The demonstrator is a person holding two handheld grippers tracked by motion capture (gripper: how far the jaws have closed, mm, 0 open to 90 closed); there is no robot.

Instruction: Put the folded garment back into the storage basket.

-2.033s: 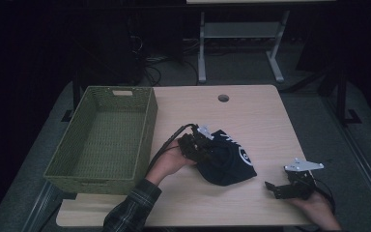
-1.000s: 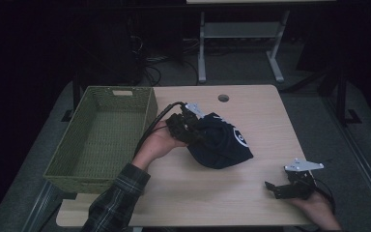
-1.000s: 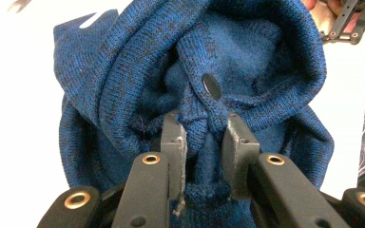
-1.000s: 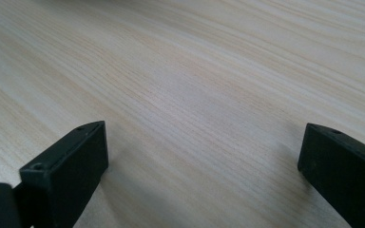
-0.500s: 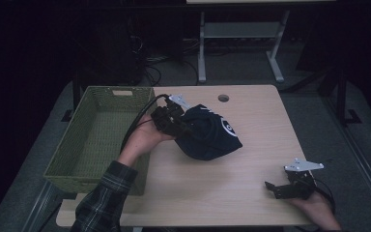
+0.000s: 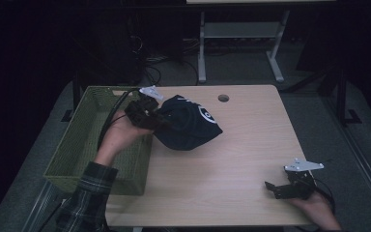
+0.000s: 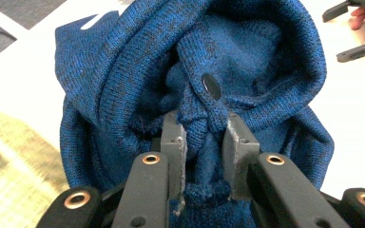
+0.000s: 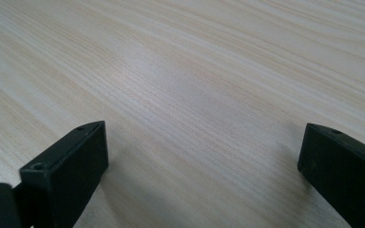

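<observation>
The left gripper point(image 7: 203, 142) has its jaws closed tight on a bunched fold of a blue knit garment point(image 7: 123, 71); a dark button point(image 7: 211, 86) sits on the fabric just past the jaw tips, at twelve o'clock from them in the left gripper view. In the high view the left gripper point(image 6: 147, 116) is held in the person's left hand point(image 6: 118, 136) over the near edge of the green basket point(image 6: 77, 140), with the garment point(image 6: 188, 125) hanging from it at three o'clock, above the wooden table point(image 6: 232, 159) just beside the basket's right wall. A plaid sleeve point(image 6: 84, 198) enters from six o'clock. The right gripper point(image 8: 202, 156) has its jaws spread wide apart with nothing between them, bare table point(image 8: 195, 71) showing past them. In the high view the right gripper point(image 6: 275, 189) sits at the table's near right corner, well apart from the garment, held by the right hand point(image 6: 316, 210).
</observation>
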